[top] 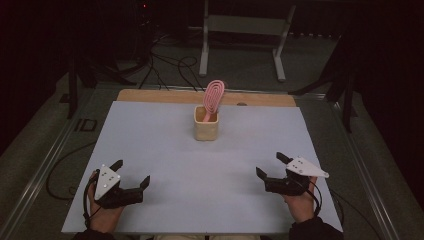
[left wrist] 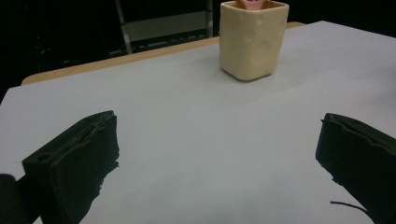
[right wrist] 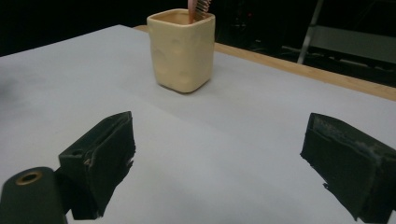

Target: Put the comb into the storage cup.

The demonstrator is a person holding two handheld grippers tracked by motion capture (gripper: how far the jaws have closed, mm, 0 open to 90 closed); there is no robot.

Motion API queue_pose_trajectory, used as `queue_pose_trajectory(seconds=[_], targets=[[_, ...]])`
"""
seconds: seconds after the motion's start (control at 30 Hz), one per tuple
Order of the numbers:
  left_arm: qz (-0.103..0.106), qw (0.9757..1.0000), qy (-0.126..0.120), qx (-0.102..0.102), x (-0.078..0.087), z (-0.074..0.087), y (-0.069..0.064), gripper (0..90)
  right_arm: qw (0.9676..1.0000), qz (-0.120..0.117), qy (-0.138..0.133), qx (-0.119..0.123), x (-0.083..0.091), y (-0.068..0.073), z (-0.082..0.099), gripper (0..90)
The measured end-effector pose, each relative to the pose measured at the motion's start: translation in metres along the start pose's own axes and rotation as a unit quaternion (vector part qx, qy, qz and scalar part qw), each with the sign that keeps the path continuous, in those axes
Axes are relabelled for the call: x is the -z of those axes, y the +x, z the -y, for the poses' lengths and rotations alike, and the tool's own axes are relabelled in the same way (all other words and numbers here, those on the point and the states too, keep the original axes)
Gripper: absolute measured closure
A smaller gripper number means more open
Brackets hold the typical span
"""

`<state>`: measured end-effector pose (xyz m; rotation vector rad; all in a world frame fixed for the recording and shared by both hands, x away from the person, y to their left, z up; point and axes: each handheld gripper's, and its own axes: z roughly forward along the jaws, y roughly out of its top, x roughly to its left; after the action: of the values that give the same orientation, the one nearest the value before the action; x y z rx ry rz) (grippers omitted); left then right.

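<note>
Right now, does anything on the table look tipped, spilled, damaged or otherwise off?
Nothing stands out. The cup stands upright near the table's far edge, with the pink brush standing in it, leaning slightly. The left gripper and right gripper are both open near the front edge, holding nothing. No spill shows.

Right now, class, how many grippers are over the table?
2: the left gripper at the near left corner, the right gripper at the near right, both open and well short of the cup.
</note>
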<state>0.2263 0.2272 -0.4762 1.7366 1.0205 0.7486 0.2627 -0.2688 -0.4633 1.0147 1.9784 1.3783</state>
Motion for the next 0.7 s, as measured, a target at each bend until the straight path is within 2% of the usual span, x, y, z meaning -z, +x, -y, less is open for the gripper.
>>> queue_pose_trajectory(seconds=[0.27,0.43,0.7], targets=[[0.001,1.0,0.0,-0.001,0.001,0.0,0.0,0.0,1.0,0.002,-0.004,0.007,0.007,0.002,0.008,9.4],[0.005,1.0,-0.003,0.004,0.004,0.001,0.004,0.0,0.9997,0.016,-0.016,0.012,0.014,0.002,0.013,9.4],[0.007,0.9998,-0.01,0.018,0.007,0.005,0.01,0.0,0.9991,0.029,-0.03,-0.005,0.023,-0.003,0.02,9.4]])
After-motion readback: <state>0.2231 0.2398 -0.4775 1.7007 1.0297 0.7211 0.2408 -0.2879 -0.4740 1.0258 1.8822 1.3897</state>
